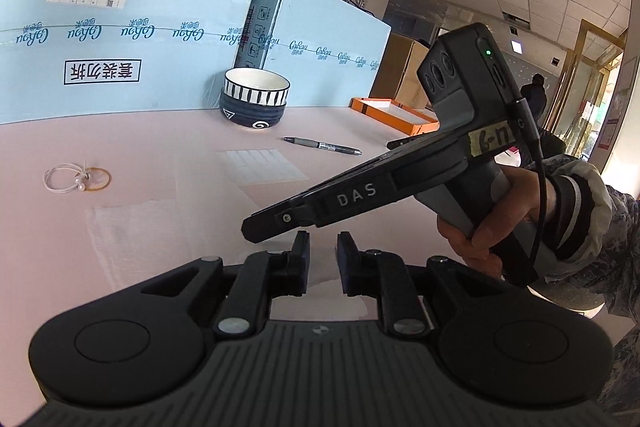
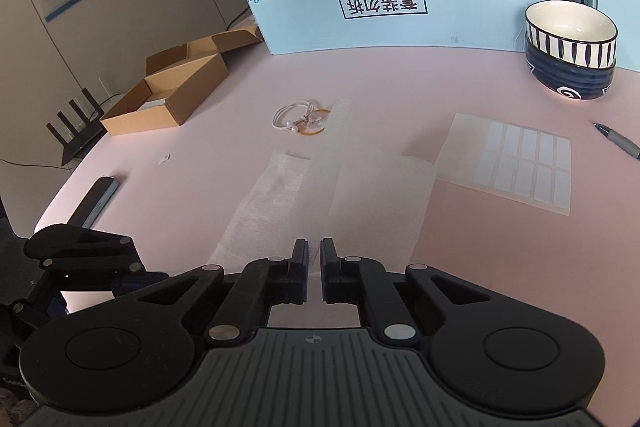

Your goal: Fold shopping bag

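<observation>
The shopping bag (image 2: 360, 195) is a thin, translucent white sheet lying flat on the pink table (image 2: 480, 259), with a crease down its middle. In the left wrist view the shopping bag (image 1: 160, 235) reaches under my fingers. My left gripper (image 1: 323, 259) hovers low over its near edge, open by a narrow gap with nothing gripped. My right gripper (image 2: 314, 267) sits over the bag's near end, its pads only slightly apart and empty. Seen from the left wrist, the right gripper (image 1: 260, 227) comes in from the right in a person's hand (image 1: 492, 219), its tip just ahead of my left fingers.
Two stacked bowls (image 2: 570, 55), a pen (image 1: 322, 145), a sheet of white labels (image 2: 516, 167), hair ties (image 2: 300, 119), a phone (image 2: 98, 199) and an open cardboard box (image 2: 172, 95) lie on the table. Blue cartons (image 1: 120, 39) wall off the back; an orange tray (image 1: 394, 109) sits at the right.
</observation>
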{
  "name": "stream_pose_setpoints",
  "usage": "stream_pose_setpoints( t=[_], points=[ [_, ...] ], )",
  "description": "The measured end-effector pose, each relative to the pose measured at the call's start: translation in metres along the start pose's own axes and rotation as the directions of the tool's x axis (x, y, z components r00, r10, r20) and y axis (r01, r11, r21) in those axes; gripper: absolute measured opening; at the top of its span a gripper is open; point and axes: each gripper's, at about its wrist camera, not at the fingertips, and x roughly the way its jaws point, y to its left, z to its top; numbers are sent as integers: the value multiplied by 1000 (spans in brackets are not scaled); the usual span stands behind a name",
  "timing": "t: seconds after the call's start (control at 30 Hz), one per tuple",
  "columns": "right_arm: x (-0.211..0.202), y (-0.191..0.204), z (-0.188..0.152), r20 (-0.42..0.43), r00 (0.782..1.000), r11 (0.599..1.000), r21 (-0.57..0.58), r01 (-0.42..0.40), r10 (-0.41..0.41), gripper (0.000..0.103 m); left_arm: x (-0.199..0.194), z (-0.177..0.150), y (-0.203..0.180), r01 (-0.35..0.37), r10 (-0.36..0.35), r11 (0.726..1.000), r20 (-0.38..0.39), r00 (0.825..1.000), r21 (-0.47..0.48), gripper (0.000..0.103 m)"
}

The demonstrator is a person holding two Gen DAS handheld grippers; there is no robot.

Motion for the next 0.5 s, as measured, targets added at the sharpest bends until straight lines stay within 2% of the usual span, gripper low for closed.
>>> stream_pose_setpoints(
  t=[0.03,0.1,0.2,0.27,0.37,0.43,0.5],
  points=[
    [-4,-2,-1,11,1000,1000,8,0,0,5,-5,0,6,-43,43,999,9,999,-11,41],
    [-9,-7,-3,25,1000,1000,27,1,-2,5,-16,0,20,-138,139,990,26,990,-36,49],
    [-16,-17,-6,44,999,998,62,10,-13,5,-22,-1,40,-236,238,968,12,971,-87,57],
    [-20,-22,-6,57,998,996,85,8,-13,5,-22,-3,56,-308,307,943,-24,951,-129,57],
    [-26,-21,-6,91,996,997,82,2,-9,9,-17,-4,55,-294,291,947,-37,956,-129,57],
    [-30,-17,-4,109,994,997,72,-19,11,17,-14,-4,53,-278,275,952,-43,961,-126,57],
    [-32,-10,0,130,991,998,47,-30,23,40,-10,-4,50,-262,258,957,-49,965,-123,57]
  ],
)
